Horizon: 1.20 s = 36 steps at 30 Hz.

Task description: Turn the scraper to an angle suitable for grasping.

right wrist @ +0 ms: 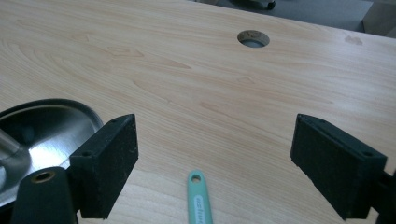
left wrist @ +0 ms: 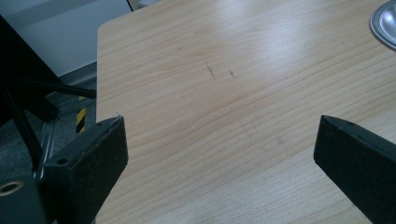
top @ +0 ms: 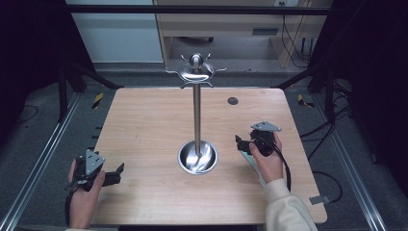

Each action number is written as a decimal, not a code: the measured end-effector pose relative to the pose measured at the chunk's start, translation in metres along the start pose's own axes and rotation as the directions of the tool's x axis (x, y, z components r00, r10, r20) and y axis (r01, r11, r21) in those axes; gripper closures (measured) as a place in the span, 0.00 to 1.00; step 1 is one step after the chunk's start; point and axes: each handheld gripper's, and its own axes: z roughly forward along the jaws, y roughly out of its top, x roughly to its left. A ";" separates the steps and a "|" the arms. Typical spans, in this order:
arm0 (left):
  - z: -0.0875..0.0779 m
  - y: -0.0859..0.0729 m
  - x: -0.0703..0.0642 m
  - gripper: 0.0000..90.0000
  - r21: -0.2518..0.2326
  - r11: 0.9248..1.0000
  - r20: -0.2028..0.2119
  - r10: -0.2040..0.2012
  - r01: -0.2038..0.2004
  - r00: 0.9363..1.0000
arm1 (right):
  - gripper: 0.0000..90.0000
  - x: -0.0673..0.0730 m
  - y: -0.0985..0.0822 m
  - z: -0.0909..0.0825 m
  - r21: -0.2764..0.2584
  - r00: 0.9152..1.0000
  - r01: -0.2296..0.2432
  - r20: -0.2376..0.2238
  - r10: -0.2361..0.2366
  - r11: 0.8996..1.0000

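A tall metal stand (top: pixel 197 113) rises from a round bowl-shaped base (top: pixel 197 157) at the table's middle, with hooks around its ball top (top: pixel 196 71). My right gripper (top: pixel 239 144) sits just right of the base, jaws open. In the right gripper view a teal handle (right wrist: pixel 199 198) with a hole at its end lies flat on the wood between the open jaws of the right gripper (right wrist: pixel 214 135), touching neither pad. The same teal handle (top: pixel 251 162) shows under the right hand. My left gripper (top: pixel 115 174) rests at the table's near left edge, and the left gripper (left wrist: pixel 219 135) stands open over bare wood.
The wooden table (top: pixel 144 125) has a small round hole (top: pixel 233 100) (right wrist: pixel 253 38) at the back right. The base's rim (right wrist: pixel 51 121) lies close to my right gripper's left jaw. Black frame rails and cables run beside the table on the floor.
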 end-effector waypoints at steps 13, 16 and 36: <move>0.000 0.000 -0.001 0.03 -0.001 1.000 0.002 0.004 -0.004 1.000 | 0.77 0.022 -0.001 0.010 0.143 0.986 0.129 -0.121 -0.113 0.981; 0.000 0.000 -0.002 0.03 0.001 1.000 0.004 0.010 -0.010 1.000 | 0.89 0.017 -0.002 0.016 0.196 0.987 0.100 -0.142 -0.073 0.975; 0.000 0.001 -0.001 0.03 -0.003 1.000 0.000 0.010 -0.010 1.000 | 1.00 -0.002 -0.016 0.042 0.371 0.992 0.081 -0.118 -0.040 0.925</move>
